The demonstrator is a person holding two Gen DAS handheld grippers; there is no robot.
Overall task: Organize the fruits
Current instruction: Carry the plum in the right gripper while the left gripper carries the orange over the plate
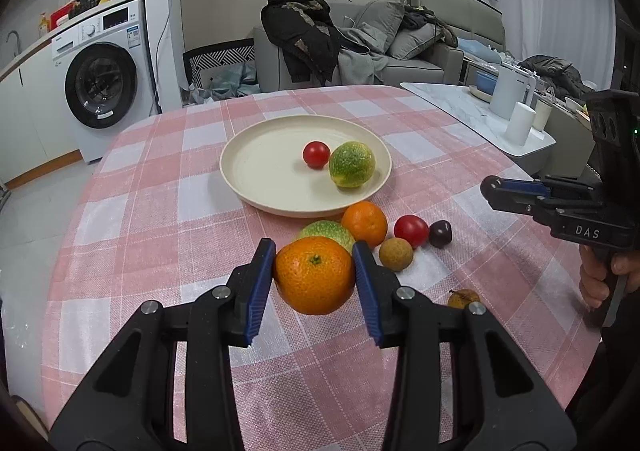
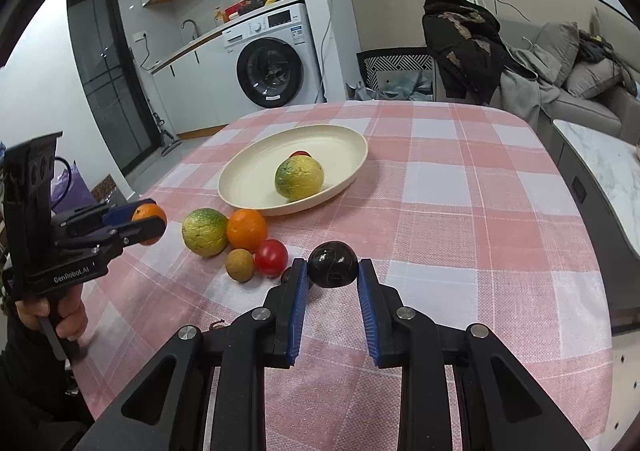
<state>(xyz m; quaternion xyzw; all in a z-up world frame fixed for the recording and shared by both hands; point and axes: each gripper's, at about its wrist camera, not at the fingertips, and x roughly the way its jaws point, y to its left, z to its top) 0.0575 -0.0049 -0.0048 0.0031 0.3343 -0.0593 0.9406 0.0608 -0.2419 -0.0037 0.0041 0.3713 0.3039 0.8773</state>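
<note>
My left gripper is shut on an orange and holds it above the checked tablecloth, near the plate's front edge. My right gripper is shut on a dark round plum-like fruit. The cream plate holds a red tomato and a green-yellow citrus. Loose on the cloth lie a second green citrus, a second orange, a red tomato, a dark plum, a brown longan and a small brown fruit.
The table has a pink and white checked cloth. A marble side table with white cups stands at the right. A washing machine and a sofa with clothes stand behind the table.
</note>
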